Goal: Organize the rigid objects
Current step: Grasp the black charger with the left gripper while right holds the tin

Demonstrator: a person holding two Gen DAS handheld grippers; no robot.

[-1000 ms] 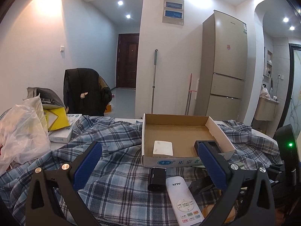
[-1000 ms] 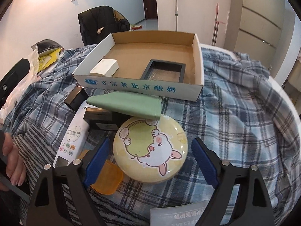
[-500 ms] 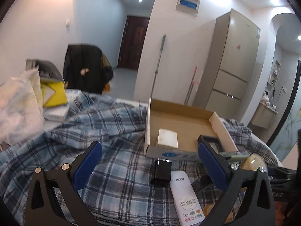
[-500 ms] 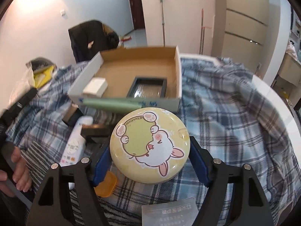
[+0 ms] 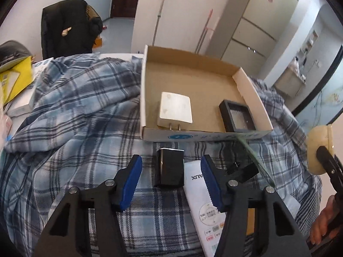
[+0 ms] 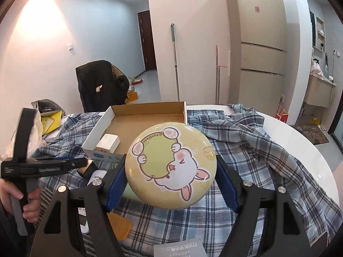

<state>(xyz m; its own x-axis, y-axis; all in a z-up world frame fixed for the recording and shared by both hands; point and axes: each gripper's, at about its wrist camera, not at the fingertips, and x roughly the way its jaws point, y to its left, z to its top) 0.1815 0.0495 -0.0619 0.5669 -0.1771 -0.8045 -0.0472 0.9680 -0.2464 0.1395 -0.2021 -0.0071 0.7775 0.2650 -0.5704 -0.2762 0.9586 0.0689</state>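
Note:
My left gripper (image 5: 170, 159) points down at a small black box (image 5: 170, 167) lying on the plaid cloth. Its jaws are closing, one blue pad on either side of the box with a gap at each. A white remote (image 5: 201, 197) lies just right of the box, partly under the right pad. My right gripper (image 6: 171, 163) is shut on a round yellow tin (image 6: 171, 165) with a cartoon rabbit lid, held above the table. Behind both stands an open cardboard box (image 5: 148, 81) with a white adapter (image 5: 174, 109) and a black square tray (image 5: 238, 115) inside.
A blue plaid cloth (image 5: 75, 111) covers the round white table (image 6: 300, 141). An orange piece (image 6: 119, 227) and a grey booklet (image 6: 180, 248) lie near the front edge. A yellow bag (image 5: 12, 79) sits far left. A chair with a black jacket (image 6: 100, 85) stands behind.
The left gripper tipped down and came in over the black box, its jaws narrowing. The right gripper closed on the yellow tin and lifted it off the cloth.

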